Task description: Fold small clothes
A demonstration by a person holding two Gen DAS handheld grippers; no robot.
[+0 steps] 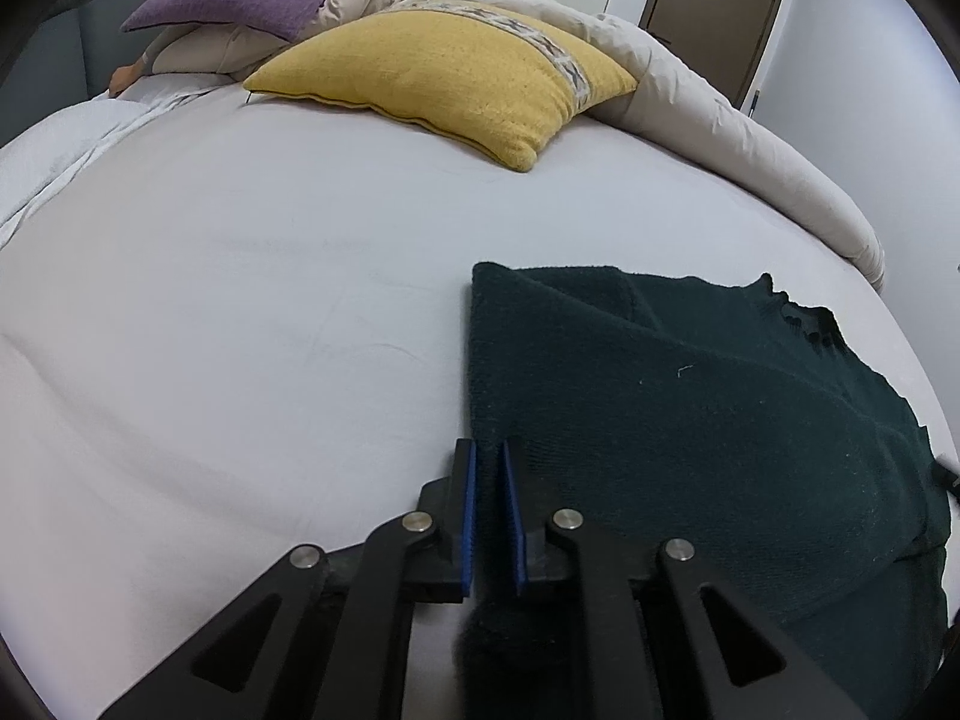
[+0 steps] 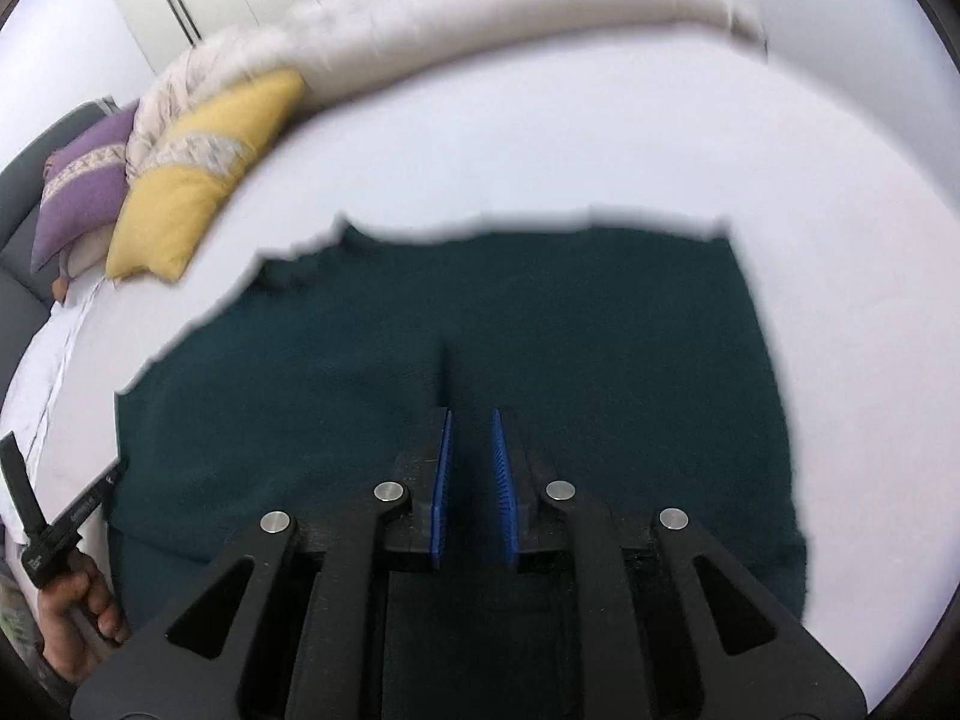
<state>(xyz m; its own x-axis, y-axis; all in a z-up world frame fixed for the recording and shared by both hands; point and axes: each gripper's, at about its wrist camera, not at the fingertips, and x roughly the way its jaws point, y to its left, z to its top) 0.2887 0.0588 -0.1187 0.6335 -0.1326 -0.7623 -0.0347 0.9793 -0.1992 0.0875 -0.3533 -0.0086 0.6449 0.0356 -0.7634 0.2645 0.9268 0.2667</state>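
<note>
I see dark green garment point(image 2: 480, 324) spread on white bed point(image 1: 240, 300) | left gripper point(image 1: 489, 450) fingers pinch its near-left edge | right gripper point(image 2: 471, 420) fingers narrow, pinching a garment fold

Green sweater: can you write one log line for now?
step: folding | item: green sweater on bed | left gripper: shut on sweater edge | right gripper: shut on sweater

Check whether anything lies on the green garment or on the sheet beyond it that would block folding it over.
Nothing visible does. The dark green garment lies bare on the white sheet, and the yellow pillow and duvet sit well beyond it. Both grippers are already at its near edge.
</note>
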